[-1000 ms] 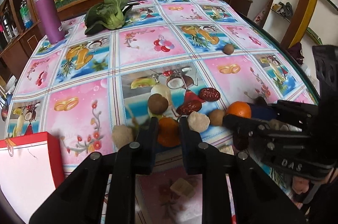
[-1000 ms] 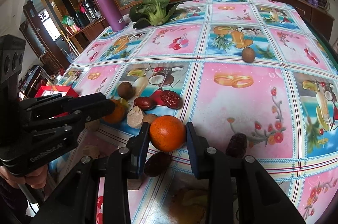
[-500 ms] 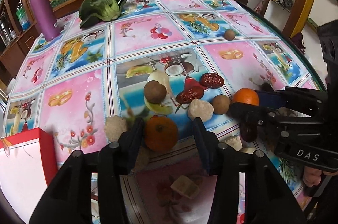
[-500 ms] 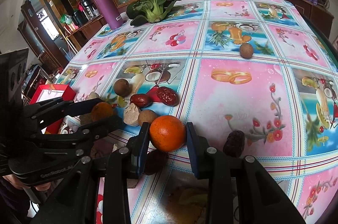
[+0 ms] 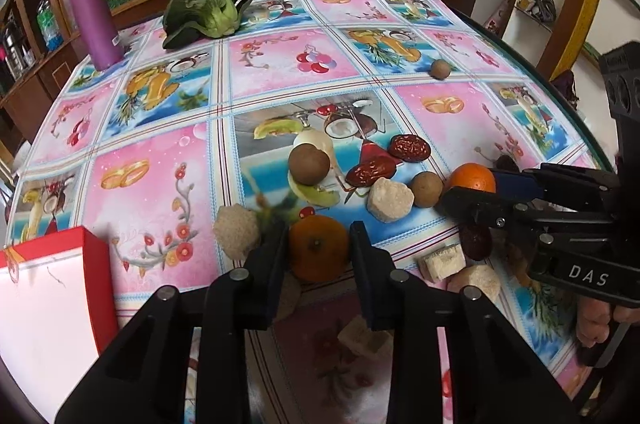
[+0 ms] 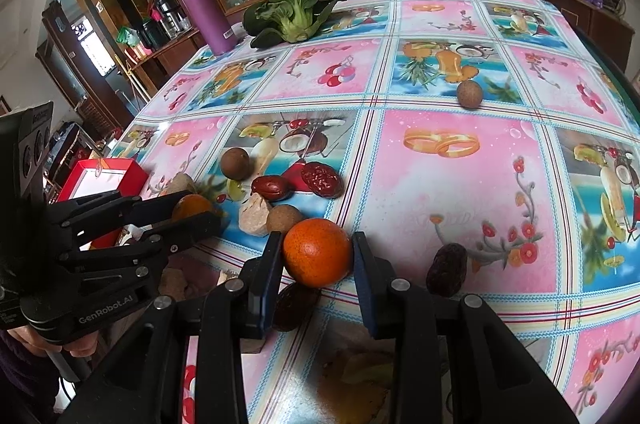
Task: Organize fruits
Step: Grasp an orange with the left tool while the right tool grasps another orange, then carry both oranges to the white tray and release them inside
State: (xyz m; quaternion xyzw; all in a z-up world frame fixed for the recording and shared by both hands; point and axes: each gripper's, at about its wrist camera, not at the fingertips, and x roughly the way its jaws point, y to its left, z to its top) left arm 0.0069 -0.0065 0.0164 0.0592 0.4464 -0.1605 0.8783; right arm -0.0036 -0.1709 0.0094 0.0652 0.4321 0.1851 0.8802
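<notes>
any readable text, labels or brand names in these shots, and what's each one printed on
"DAS" on the body of the right claw, seen from the left wrist view.
"GenRobot.AI" on the body of the left claw, seen from the right wrist view.
A small white label on the purple bottle is too small to read.
Print on the left claw's camera block is too blurred to read.

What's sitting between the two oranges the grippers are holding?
In the right wrist view, a pale lump and a round brown fruit lie between the left orange and the right orange.
</notes>
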